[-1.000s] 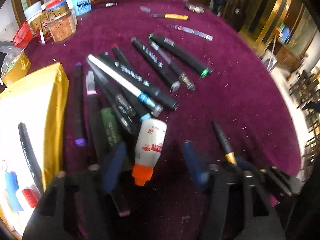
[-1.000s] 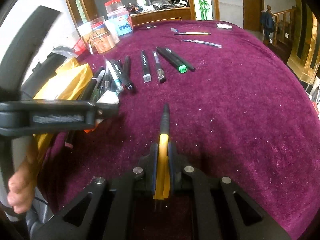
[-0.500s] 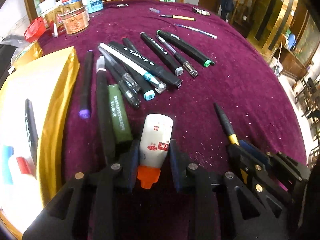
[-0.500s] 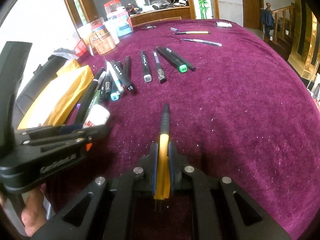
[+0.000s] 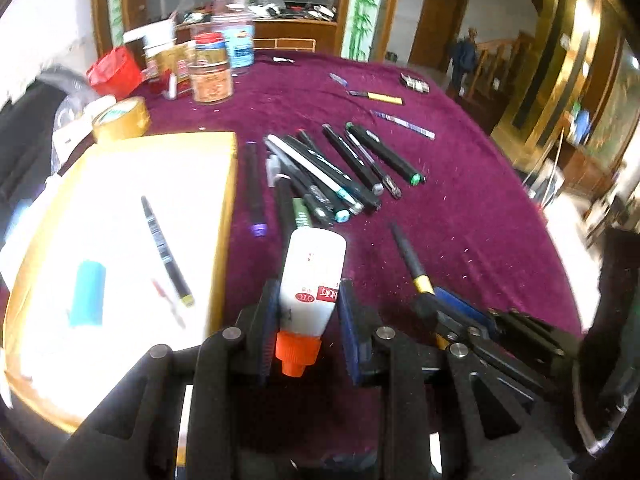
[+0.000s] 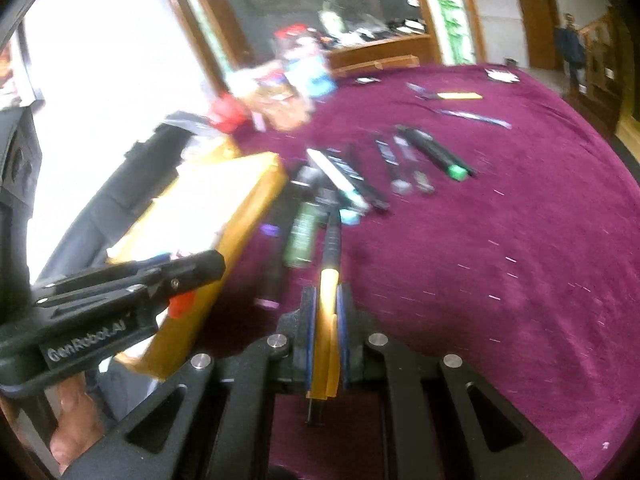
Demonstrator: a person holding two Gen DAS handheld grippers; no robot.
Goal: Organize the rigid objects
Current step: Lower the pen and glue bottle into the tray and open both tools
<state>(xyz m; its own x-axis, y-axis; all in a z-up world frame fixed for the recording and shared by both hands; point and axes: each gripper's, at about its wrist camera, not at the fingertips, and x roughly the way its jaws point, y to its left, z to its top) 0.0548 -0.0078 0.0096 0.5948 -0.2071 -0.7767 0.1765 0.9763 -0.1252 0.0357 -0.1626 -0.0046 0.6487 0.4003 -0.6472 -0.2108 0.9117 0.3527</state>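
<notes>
My left gripper [image 5: 306,292] is shut on a white bottle [image 5: 312,276] with an orange cap, held off the purple cloth. My right gripper [image 6: 327,300] is shut on a black and yellow pen [image 6: 330,272], whose tip points away from me; that pen [image 5: 408,258] also shows in the left wrist view at the right. A gold-edged box [image 5: 120,240] with a white inside lies at the left, holding a black pen [image 5: 164,248] and a blue cylinder [image 5: 86,294]. A pile of dark markers [image 5: 320,176] lies on the cloth beyond the bottle.
Jars and cans [image 5: 212,68] stand at the back left, beside a roll of tape [image 5: 120,120] and a red bag [image 5: 114,72]. A few loose pens [image 5: 376,96] lie farther back. The table's purple cloth [image 5: 480,220] stretches to the right. A person [image 5: 464,56] stands far off.
My left gripper closed on the white bottle and lifted it off the cloth. Both grippers rose and drew back, and the right one swung left with its pen.
</notes>
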